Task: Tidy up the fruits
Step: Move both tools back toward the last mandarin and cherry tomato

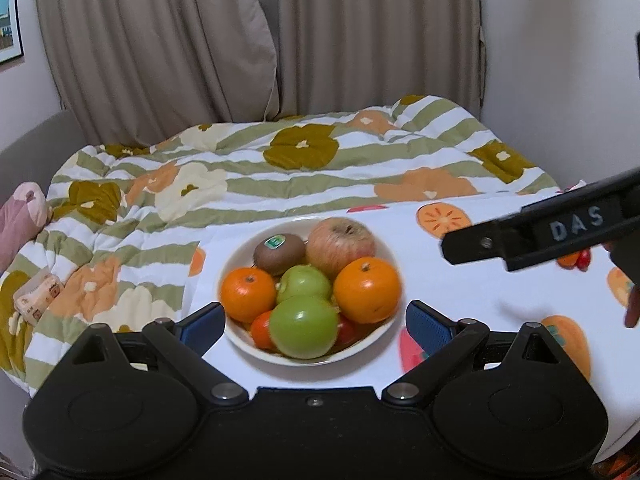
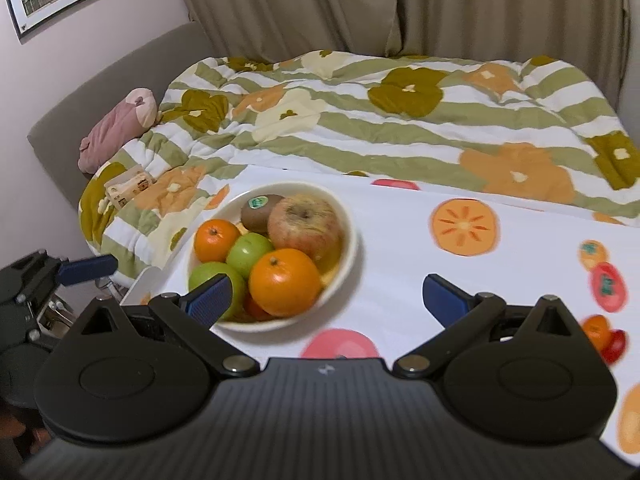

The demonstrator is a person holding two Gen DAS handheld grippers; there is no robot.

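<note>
A cream bowl (image 1: 244, 344) on a white fruit-print cloth holds a pink apple (image 1: 341, 245), a kiwi (image 1: 279, 254), two oranges (image 1: 367, 289), two green apples (image 1: 303, 332) and small red fruits underneath. My left gripper (image 1: 316, 326) is open and empty, its blue pads either side of the bowl's near rim. My right gripper (image 2: 328, 296) is open and empty, just right of the bowl (image 2: 348, 256); its left pad overlaps the green apple (image 2: 208, 276). The right gripper's side also shows in the left wrist view (image 1: 532, 232).
A striped flower quilt (image 1: 280, 168) covers the bed behind the cloth. A pink plush (image 2: 116, 128) and a tissue pack (image 2: 128, 190) lie at the left. Curtains (image 1: 240, 40) hang behind. The cloth (image 2: 400, 240) stretches right of the bowl.
</note>
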